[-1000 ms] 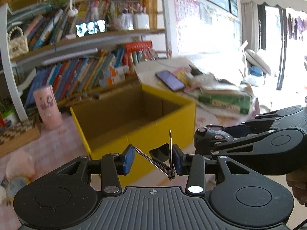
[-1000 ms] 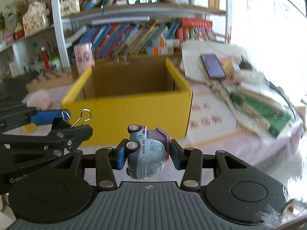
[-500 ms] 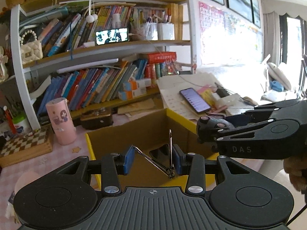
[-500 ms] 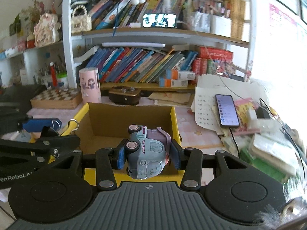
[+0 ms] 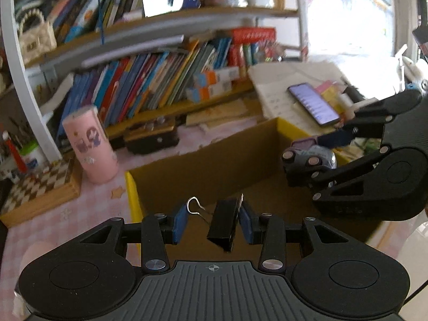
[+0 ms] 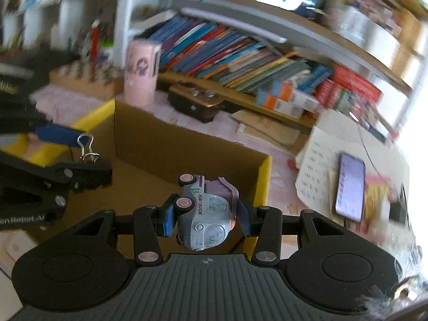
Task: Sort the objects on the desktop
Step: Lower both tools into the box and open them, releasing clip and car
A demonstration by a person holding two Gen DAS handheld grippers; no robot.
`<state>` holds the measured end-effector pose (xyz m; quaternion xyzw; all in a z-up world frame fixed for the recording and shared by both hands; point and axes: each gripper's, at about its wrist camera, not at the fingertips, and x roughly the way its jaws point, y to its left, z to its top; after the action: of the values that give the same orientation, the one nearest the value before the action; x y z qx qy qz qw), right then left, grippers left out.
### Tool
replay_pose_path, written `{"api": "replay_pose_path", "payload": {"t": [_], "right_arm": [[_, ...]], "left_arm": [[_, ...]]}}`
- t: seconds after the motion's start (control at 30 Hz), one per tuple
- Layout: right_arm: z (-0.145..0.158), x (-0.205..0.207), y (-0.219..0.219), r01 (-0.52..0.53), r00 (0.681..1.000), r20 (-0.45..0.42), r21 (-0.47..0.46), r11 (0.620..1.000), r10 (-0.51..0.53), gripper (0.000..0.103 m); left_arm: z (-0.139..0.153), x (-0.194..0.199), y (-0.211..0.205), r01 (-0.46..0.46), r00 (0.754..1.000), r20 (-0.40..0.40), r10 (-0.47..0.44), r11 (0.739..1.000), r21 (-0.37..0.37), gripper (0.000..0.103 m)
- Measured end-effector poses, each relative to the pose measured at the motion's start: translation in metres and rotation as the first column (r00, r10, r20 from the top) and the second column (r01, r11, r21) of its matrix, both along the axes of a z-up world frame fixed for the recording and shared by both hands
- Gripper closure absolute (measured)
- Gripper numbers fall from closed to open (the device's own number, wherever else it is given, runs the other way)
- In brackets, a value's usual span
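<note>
Black binder clip, held between the blue pads of the left gripper; its folded spine points down toward the camera, its long axis runs roughly along the fingers, and one wire handle is splayed left against the left pad. The pads press the clip from both sides. It hangs over the open box, yellow outside and brown cardboard inside. Toy truck, clamped sideways in the right gripper: nose toward the camera, pink wheels against the left pad, purple roof against the right, long axis along the fingers. It is pale grey-blue and lettered "FUN TRUCK". It too hangs above the box interior, near the right wall. From the left wrist view the right gripper sits to the right over the box, apart from the clip. Beyond the box stand a pink tumbler, a checkered board, a dark case and shelved books; a phone lies on papers at right. Both views are motion-blurred.
</note>
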<state>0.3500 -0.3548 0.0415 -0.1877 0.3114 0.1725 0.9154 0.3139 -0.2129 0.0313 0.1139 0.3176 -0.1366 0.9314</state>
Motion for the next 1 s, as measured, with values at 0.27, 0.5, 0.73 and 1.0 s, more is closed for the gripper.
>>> {"api": "replay_pose_path", "payload": {"t": [0.27, 0.5, 0.73, 1.0], "right_arm": [[-0.029, 0.04, 0.022, -0.218, 0.975, -0.104, -0.249, 0.944, 0.198, 0.06], [-0.049, 0.053, 0.036, -0.339, 0.935, -0.217, -0.315, 0.886, 0.281, 0.06], [-0.056, 0.06, 0.038, -0.362, 0.921, -0.262, -0.296, 0.884, 0.289, 0.06], [-0.046, 0.062, 0.03, -0.304, 0.938, -0.234, -0.208, 0.93, 0.255, 0.052]], "left_arm": [[-0.027, 0.026, -0.009, 0.007, 0.991, -0.133, 0.004, 0.997, 0.078, 0.063], [-0.033, 0.03, -0.017, 0.033, 0.983, -0.182, -0.009, 0.991, 0.128, 0.063], [-0.034, 0.031, -0.017, 0.045, 0.981, -0.194, -0.02, 0.991, 0.128, 0.063], [-0.028, 0.022, -0.017, 0.035, 0.991, -0.129, -0.018, 0.992, 0.124, 0.04]]}}
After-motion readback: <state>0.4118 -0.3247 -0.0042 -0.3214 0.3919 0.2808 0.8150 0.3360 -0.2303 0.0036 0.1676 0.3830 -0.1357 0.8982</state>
